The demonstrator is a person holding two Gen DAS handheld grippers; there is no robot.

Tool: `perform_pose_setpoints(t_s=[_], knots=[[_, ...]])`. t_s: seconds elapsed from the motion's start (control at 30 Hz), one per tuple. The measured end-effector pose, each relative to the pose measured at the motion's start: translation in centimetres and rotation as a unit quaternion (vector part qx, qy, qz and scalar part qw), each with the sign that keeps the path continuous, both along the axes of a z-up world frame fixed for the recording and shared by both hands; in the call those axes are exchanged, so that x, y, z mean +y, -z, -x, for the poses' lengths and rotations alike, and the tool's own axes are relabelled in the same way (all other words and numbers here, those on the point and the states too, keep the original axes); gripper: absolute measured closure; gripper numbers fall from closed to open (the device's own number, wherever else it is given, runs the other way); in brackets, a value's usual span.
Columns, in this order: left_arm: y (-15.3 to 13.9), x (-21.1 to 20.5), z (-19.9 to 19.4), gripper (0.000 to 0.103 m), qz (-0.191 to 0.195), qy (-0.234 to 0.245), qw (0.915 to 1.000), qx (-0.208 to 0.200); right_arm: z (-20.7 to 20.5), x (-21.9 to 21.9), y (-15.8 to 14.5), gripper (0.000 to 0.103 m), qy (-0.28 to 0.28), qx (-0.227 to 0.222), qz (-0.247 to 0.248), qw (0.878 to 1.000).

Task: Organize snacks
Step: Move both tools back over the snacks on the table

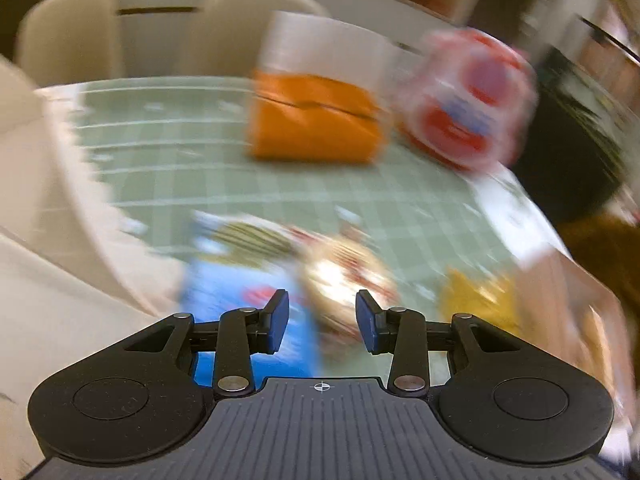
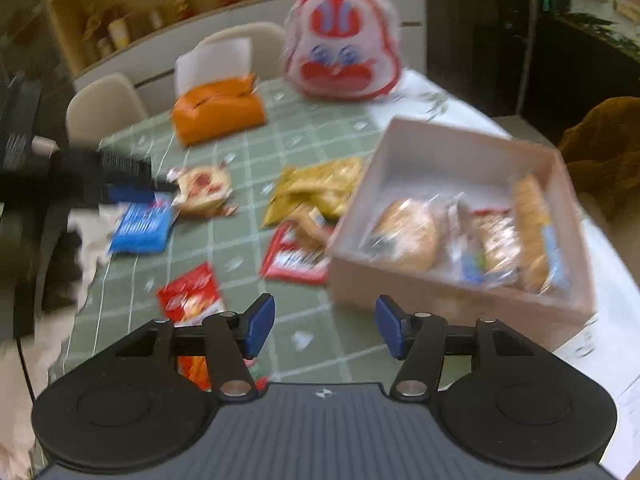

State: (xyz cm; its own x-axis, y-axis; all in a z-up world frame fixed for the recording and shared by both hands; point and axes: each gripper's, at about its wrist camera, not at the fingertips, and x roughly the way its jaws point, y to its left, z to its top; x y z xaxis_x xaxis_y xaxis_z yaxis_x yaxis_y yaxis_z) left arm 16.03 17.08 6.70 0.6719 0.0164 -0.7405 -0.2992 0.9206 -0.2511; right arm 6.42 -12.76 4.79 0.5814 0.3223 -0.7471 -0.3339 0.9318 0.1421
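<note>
A: Snacks lie scattered over the green checked tablecloth [image 2: 256, 148], and several sit already in the pink box [image 2: 460, 148] near the right edge of the tabletop.

B: Which ones are still loose?

A: A blue packet [image 2: 142, 230] near the left edge, a round pastry in clear wrap [image 2: 204, 190] just beside it, a yellow bag [image 2: 320, 190] close to the box, a red-and-white packet [image 2: 296, 258] touching the box's near left corner, and a red packet [image 2: 192, 300] at the near edge.

B: And the grippers?

A: The right gripper [image 2: 325, 327] hangs above the near edge, jaws wide apart, holding nothing. The left gripper [image 1: 322, 322] is over the blue packet [image 1: 248, 304] and the pastry [image 1: 344, 276], jaws also spread and empty. That view is heavily blurred.

B: Anything at the far edge?

A: An orange tissue box [image 2: 218, 114] and a red-and-white bag with a cartoon face [image 2: 342, 44], well apart from the loose snacks. Pale chairs [image 2: 106, 106] stand beyond the tabletop.
</note>
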Motion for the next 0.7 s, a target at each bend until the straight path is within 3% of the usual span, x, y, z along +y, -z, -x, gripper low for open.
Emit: perform_pose_setpoints(t_s=[0.1, 0.2, 0.33, 0.47, 0.6, 0.7], knots=[[0.9, 2.9, -0.8, 0.062, -0.017, -0.042, 0.9989, 0.005, 0.5, 1.1, 1.1, 0.045, -0.013, 0.011, 0.015, 1.0], [2.0, 4.2, -1.4, 0.062, -0.001, -0.048, 0.9986, 0.021, 0.4, 1.8, 1.7, 0.045, -0.021, 0.02, 0.018, 0.999], [2.7, 2.1, -1.2, 0.061, -0.021, 0.0, 0.9995, 0.025, -0.5, 2.8, 0.9, 0.044, -0.037, 0.009, 0.02, 0.999], [3.0, -0.9, -1.2, 0.061, -0.047, 0.063, 0.9966, 0.026, -3.1, 4.5, -0.9, 0.036, -0.059, -0.02, 0.028, 0.998], [3.1, -1.5, -1.0, 0.061, -0.022, 0.086, 0.9957, 0.026, -7.9, 7.0, -2.3, 0.034, -0.06, -0.039, 0.047, 0.996], [2.6, -0.6, -0.7, 0.061, -0.011, 0.076, 0.9969, 0.02, -11.9, 9.3, -2.5, 0.025, -0.072, -0.004, 0.009, 0.997]])
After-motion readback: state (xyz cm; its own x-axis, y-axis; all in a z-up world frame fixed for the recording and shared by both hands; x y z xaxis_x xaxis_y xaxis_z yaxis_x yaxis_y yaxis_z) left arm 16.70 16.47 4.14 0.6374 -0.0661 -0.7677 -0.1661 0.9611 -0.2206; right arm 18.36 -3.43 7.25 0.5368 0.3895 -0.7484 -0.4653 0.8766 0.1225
